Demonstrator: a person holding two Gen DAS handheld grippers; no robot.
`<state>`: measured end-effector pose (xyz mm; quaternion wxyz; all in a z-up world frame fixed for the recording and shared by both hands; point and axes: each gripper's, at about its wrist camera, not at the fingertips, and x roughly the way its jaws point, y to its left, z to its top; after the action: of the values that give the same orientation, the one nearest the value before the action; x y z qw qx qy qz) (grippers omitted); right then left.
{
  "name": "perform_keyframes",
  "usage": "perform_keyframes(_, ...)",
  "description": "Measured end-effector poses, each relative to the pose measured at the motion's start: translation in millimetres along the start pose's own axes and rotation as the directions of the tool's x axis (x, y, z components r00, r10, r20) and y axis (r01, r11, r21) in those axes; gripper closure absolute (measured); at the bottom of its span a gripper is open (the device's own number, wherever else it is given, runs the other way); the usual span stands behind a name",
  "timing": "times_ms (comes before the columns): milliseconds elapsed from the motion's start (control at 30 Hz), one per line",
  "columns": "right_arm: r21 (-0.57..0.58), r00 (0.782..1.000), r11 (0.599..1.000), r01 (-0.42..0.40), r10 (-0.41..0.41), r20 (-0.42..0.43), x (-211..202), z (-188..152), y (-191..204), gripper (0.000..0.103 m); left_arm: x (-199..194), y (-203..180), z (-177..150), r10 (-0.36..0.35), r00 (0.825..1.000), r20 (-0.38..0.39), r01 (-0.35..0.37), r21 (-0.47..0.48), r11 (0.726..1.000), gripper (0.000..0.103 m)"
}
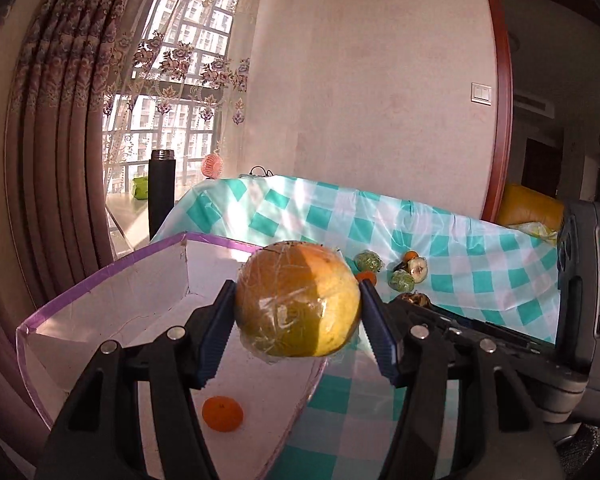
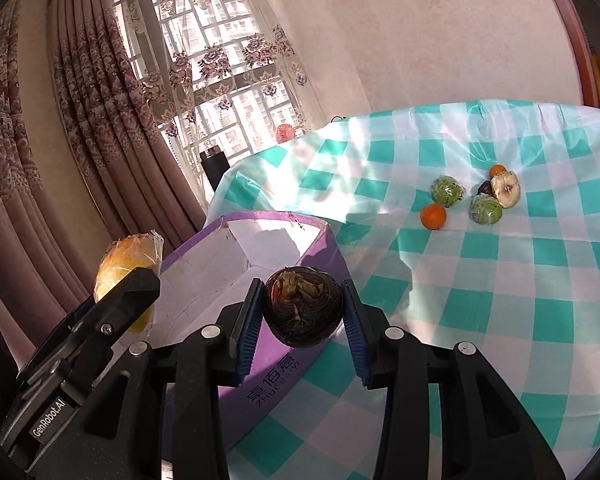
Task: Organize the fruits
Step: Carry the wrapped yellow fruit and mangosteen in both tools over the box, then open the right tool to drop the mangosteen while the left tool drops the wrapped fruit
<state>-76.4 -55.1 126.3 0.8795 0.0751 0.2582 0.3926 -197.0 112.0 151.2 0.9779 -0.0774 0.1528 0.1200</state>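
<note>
My left gripper [image 1: 298, 304] is shut on a large yellow fruit wrapped in clear film [image 1: 298, 300], held in the air over the purple-edged white box [image 1: 100, 276]. One small orange [image 1: 222, 413] lies on the box floor. In the right wrist view my right gripper [image 2: 302, 306] is shut on a dark brown round fruit [image 2: 302, 306], above the box's purple side wall [image 2: 284, 364]. The left gripper [image 2: 112, 308] with the yellow fruit [image 2: 128, 258] shows at the left of that view. On the checked cloth lie an orange [image 2: 433, 216], two green wrapped fruits [image 2: 446, 190], and a pale halved fruit [image 2: 506, 190].
The table wears a teal and white checked cloth [image 2: 500, 300]. A black flask [image 1: 162, 192] and a small pink fan [image 1: 212, 166] stand by the window behind it. Heavy curtains [image 1: 60, 120] hang at the left. A yellow cushion [image 1: 530, 206] sits at the far right.
</note>
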Motion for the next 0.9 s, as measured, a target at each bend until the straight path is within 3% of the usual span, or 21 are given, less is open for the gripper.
perform_keyframes(167,-0.133,0.998,0.991,0.014,-0.021,-0.055,26,0,43,0.063,14,47,8,0.127,0.987,-0.103,-0.128,0.0,0.992,0.042)
perform_keyframes(267,-0.216,0.993,0.976,0.033,-0.056,-0.103,47,-4,64,0.063,23,78,6,0.146,0.972,-0.185,-0.155,-0.036,0.987,0.042)
perform_keyframes(400,-0.293,0.977,0.955,0.042,-0.1,-0.186,76,-7,85,0.064,36,101,0,0.227,0.93,-0.29,-0.233,0.013,0.972,0.042)
perform_keyframes(533,-0.377,0.938,0.924,0.065,-0.185,-0.292,110,-14,99,0.063,50,125,-13,0.214,0.892,-0.399,-0.228,0.011,0.974,0.042)
perform_keyframes(633,-0.441,0.896,0.893,0.086,-0.263,-0.359,133,-21,106,0.063,61,135,-22,0.225,0.859,-0.459,-0.237,0.032,0.971,0.042)
perform_keyframes(733,-0.492,0.863,0.861,0.13,-0.342,-0.372,145,-22,111,0.063,65,138,-22,0.156,0.849,-0.504,-0.18,0.002,0.984,0.042)
perform_keyframes(800,-0.485,0.851,0.864,0.138,-0.354,-0.388,150,-17,106,0.062,72,132,-23,0.161,0.83,-0.533,-0.172,0.03,0.985,0.042)
perform_keyframes(900,-0.484,0.841,0.864,0.139,-0.361,-0.404,153,-14,104,0.062,77,130,-24,0.147,0.821,-0.551,-0.154,0.033,0.987,0.042)
